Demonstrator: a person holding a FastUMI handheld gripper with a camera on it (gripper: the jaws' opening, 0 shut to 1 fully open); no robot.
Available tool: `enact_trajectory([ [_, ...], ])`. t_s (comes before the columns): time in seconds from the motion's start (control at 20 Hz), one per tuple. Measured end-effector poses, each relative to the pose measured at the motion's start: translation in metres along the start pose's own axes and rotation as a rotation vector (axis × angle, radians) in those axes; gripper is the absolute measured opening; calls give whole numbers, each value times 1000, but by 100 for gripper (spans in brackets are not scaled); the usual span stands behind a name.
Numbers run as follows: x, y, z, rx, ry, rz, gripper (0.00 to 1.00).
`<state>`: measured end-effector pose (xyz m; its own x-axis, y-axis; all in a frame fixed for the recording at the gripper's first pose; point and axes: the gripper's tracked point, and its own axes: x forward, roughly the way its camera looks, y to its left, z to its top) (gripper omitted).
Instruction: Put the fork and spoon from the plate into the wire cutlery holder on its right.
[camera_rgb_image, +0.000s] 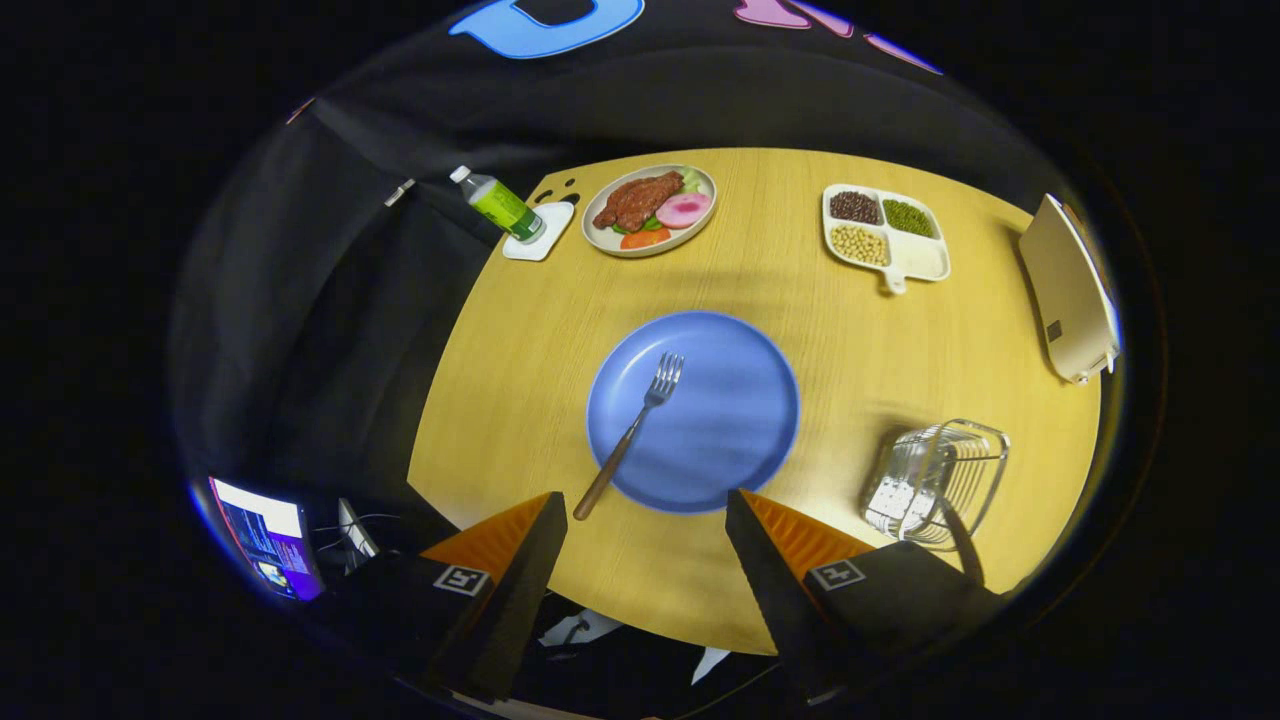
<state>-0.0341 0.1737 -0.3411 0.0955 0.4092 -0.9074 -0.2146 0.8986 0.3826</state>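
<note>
The fingers (645, 520) stand spread apart, holding nothing, above the bench (850, 330). Just ahead lies the fork (632, 430) on the blue plate (730, 420), handle overhanging the rim. The wire cutlery holder (940, 480) sits to the plate's right, a dark handle sticking out of it.

Table: my fingers hang spread and empty over a round, light wood-grain table (800, 330).
Centre: a blue plate (720, 440) just ahead of my fingers.
Right of plate: a wire cutlery holder (935, 480), a dark handle sticking out of it.
Far side, middle: an oval plate of food (650, 210).
Far left: a white coaster (540, 235) under a green-labelled bottle (497, 203).
Far right: a white divided dish of beans (885, 235).
Right edge: a cream-coloured box-like appliance (1070, 290); I cannot tell what it is.
</note>
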Motion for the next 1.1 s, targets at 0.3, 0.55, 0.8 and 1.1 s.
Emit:
enact_trajectory([
  [0.3,72,0,-7,29,54,-77,100],
  [0.55,106,0,-6,92,59,-107,100],
  [0.8,120,-4,-15,92,85,-138,99],
  [1.1,116,-21,-22,87,100,-177,95],
])
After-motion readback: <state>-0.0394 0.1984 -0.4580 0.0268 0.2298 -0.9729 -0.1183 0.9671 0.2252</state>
